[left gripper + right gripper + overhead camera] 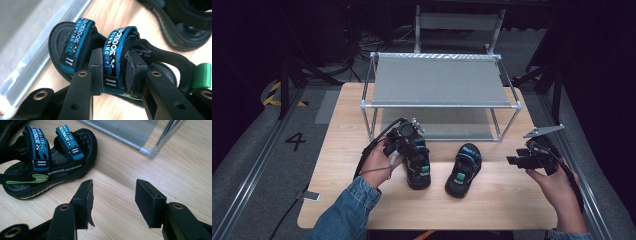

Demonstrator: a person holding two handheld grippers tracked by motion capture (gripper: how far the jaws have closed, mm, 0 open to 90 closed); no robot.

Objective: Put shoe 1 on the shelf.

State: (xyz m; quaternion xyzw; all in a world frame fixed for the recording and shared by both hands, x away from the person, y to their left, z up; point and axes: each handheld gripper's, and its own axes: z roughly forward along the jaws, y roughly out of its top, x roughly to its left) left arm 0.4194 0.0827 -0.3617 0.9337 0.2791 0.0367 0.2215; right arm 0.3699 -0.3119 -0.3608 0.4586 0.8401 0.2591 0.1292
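Two black sandals with blue straps lie side by side on the wooden table (502, 200). My left gripper (408, 142) comes down on the left sandal (418, 169). In the left gripper view its jaws (113, 72) press from both sides on that sandal's rear blue strap (116, 47). The right sandal (464, 170) lies free, toe toward the rack. My right gripper (514, 159) hovers at the table's right edge. In the right gripper view it (113, 200) stands open over bare wood, with that sandal (50, 170) to its upper left.
A metal-framed rack (442, 80) with two grey shelves stands at the back of the table; its front corner post (150, 151) is near my right gripper. A small flat device (311, 196) lies at the table's left front corner. Open wood lies in front of the sandals.
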